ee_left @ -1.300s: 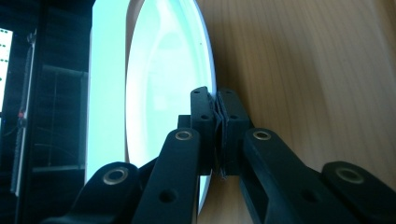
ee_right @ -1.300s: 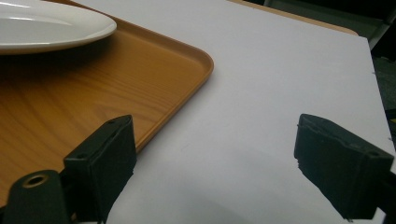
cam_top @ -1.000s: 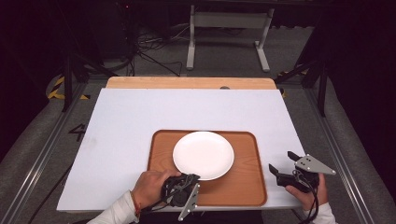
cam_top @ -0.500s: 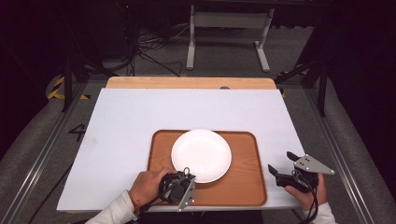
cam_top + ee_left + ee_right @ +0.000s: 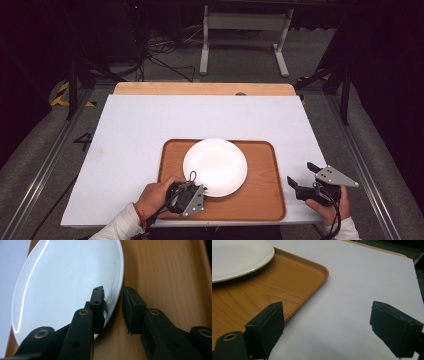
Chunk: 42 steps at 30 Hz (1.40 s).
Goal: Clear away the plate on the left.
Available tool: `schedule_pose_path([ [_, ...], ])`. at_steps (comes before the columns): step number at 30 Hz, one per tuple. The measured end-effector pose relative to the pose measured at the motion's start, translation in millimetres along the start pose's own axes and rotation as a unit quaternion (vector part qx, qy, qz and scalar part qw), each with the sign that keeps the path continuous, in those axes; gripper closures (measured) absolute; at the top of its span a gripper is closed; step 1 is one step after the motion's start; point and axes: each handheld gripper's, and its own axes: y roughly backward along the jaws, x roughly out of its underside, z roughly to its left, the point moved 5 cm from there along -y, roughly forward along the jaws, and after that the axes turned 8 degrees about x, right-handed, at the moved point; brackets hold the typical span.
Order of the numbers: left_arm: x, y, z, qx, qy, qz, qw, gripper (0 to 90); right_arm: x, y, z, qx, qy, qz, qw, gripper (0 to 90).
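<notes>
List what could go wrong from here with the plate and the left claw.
1. The left claw has just been opening, with the plate rim between its jaws and a gap at one pad; drawing back crooked could catch the rim and drag the plate.
2. The plate sits off-centre on the tray, toward the left claw; a nudge might slide it against the tray's lip.

The right gripper (image 5: 327,332) looks low across the white surface (image 5: 367,282), its two black jaws standing wide apart with nothing between them — the left jaw sits over the near edge of the wooden tray (image 5: 287,277), the right jaw over bare white surface. The tray's rounded corner points toward the middle of the view, its raised rim catching light. On the tray, at the upper left, lies a white plate (image 5: 237,257) — cut off by the frame, its rim casting a thin shadow on the wood grain.
</notes>
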Motion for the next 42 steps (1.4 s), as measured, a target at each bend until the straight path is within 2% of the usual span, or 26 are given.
schedule_pose_path([
  [4, -1.3, 2.5, -1.3, 0.005, -0.001, 0.001, 1.0000, 69.5, 0.2, -0.1, -0.6, 0.001, 0.000, 0.000, 1.0000, 13.0],
  [11, -2.4, 7.2, -0.2, 0.012, 0.012, -0.014, 0.9998, 65.9, 0.1, 0.2, -0.4, 0.001, 0.001, 0.000, 1.0000, 13.0],
  [16, -3.3, 13.0, 1.7, 0.004, 0.022, -0.029, 0.9993, 61.8, -0.1, 0.4, -0.4, 0.001, 0.002, 0.000, 1.0000, 13.0],
  [19, -3.8, 18.1, 3.9, 0.000, 0.035, -0.049, 0.9982, 58.2, -0.1, 0.5, -0.3, 0.001, 0.003, 0.000, 1.0000, 13.0],
  [24, -3.1, 23.9, 7.8, -0.012, 0.043, -0.059, 0.9973, 53.8, -0.3, 0.7, -0.5, 0.002, 0.003, 0.000, 1.0000, 13.0],
  [32, 0.1, 37.3, 17.7, -0.039, 0.062, -0.081, 0.9940, 45.0, -0.5, 0.8, -0.3, 0.003, 0.004, -0.001, 1.0000, 13.0],
  [36, 5.1, 44.1, 24.5, -0.062, 0.080, -0.086, 0.9911, 37.3, -0.4, 0.8, -0.4, 0.003, 0.004, 0.000, 1.0000, 13.0],
  [39, 7.9, 47.3, 28.0, -0.069, 0.083, -0.091, 0.9900, 35.3, -0.5, 0.7, -0.3, 0.003, 0.004, 0.000, 1.0000, 13.0],
  [42, 12.1, 51.4, 31.4, -0.074, 0.095, -0.096, 0.9880, 31.9, -0.5, 0.8, -0.5, 0.003, 0.003, -0.001, 1.0000, 13.0],
])
